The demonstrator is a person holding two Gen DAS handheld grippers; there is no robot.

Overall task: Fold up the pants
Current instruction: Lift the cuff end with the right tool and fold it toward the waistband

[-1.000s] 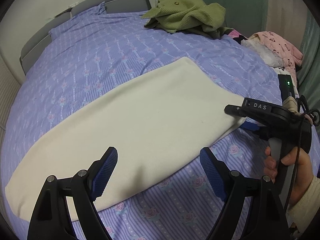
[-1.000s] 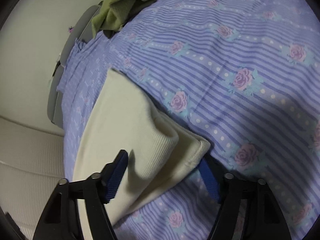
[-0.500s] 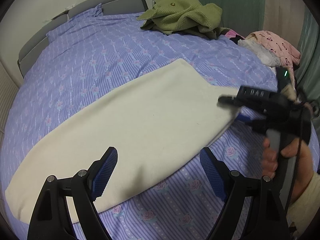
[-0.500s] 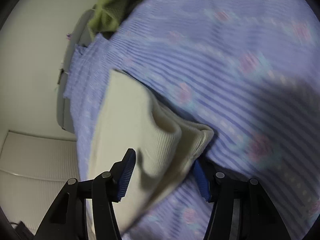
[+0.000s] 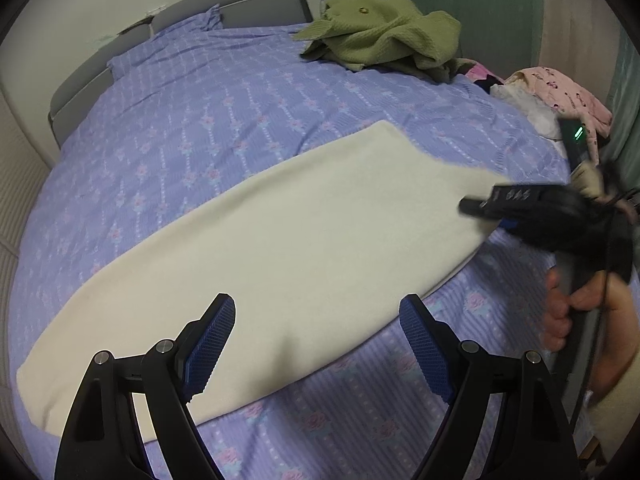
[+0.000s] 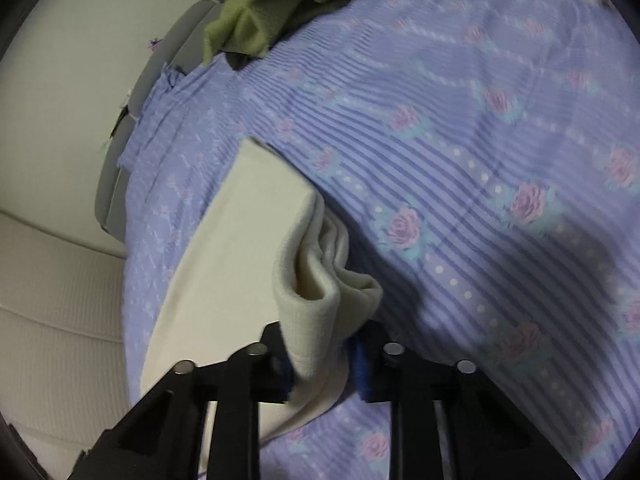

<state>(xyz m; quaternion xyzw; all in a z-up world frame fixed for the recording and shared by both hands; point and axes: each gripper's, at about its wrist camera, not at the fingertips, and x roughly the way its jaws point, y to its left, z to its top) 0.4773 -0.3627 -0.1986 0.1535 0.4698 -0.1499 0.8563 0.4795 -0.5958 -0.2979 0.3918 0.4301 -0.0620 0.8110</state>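
Cream pants [image 5: 304, 248] lie folded lengthwise across the purple floral bedspread [image 5: 224, 120]. My left gripper [image 5: 316, 340] is open and empty, hovering above the near long edge of the pants. My right gripper [image 6: 320, 356] is shut on the ribbed end of the pants [image 6: 320, 300], which bunches up between its fingers. In the left wrist view the right gripper [image 5: 480, 210] sits at the right end of the pants, held by a hand.
A green knit garment [image 5: 384, 36] lies heaped at the far side of the bed. Pink patterned clothes [image 5: 560, 96] lie at the right edge. A grey headboard [image 5: 192, 20] stands at the back by the wall.
My right gripper has closed from open onto the ribbed end of the pants and lifted it slightly. My left gripper has stayed open above the near edge.
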